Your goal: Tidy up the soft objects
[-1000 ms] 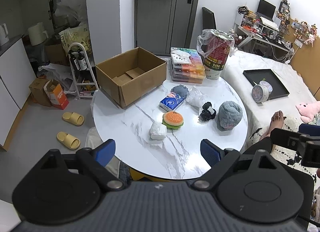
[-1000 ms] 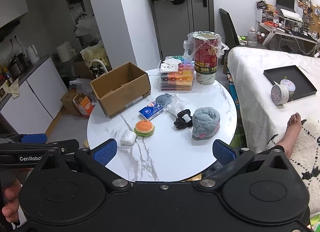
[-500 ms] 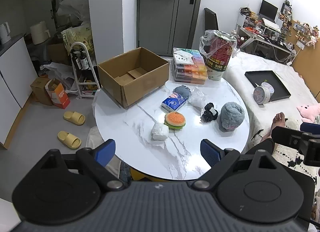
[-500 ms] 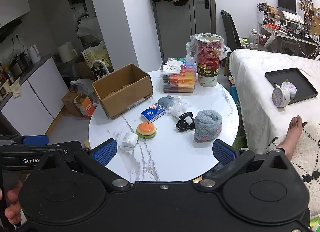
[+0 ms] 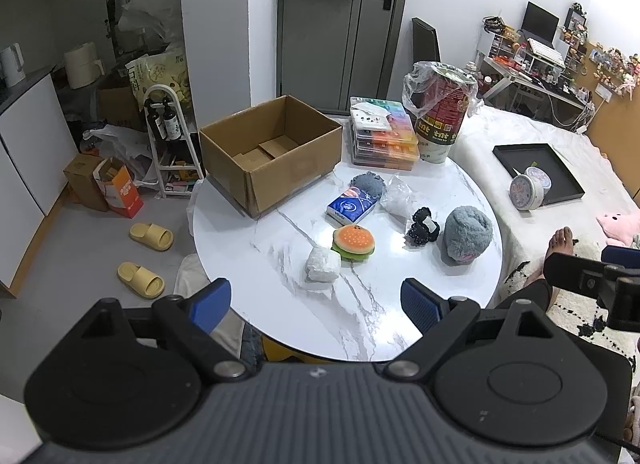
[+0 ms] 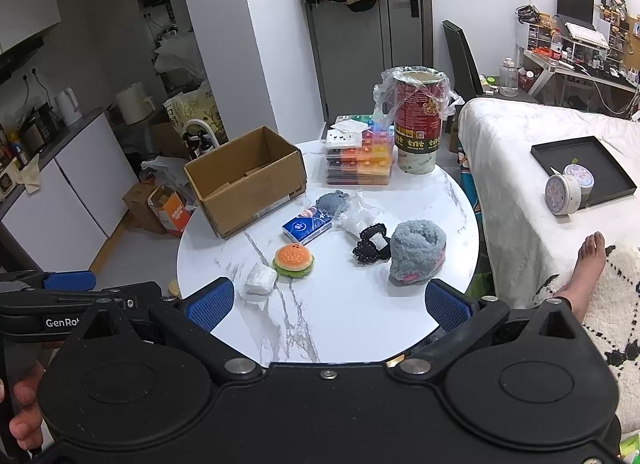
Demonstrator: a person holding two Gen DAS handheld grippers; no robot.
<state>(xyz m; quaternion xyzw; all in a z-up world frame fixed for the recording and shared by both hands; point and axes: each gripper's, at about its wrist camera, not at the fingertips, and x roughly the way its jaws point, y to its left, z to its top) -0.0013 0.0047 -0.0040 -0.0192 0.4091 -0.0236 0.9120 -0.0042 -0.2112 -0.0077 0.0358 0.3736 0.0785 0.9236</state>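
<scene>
Marble-patterned white, the round table (image 5: 360, 328) carries every soft thing untouched. Nothing on it has shifted over the last second, and both grippers hang where they were, above the near edge; the sorting looks not yet begun.

The left gripper (image 5: 316, 298) has its jaws spread wide with nothing between them, and so does the right gripper (image 6: 328, 300).

The open cardboard box (image 5: 272, 152), likely the goal, stands at the far left edge and seems to hold only loose card flaps. Across the middle lie a grey fluffy piece (image 5: 366, 184), a blue tissue pack (image 5: 352, 206), a clear plastic bag (image 5: 398, 200), a black scrunchie (image 5: 422, 226) and a big grey plush roll (image 5: 466, 236). Nearer the front sit a burger toy (image 5: 354, 242) and, touching it, a white wrapped wad (image 5: 322, 268).

At the far edge a stack of coloured cases (image 5: 384, 140) and a bag-lined red bin (image 5: 442, 120) stand clear of any path to the box. The wad is nearest and unblocked.
</scene>
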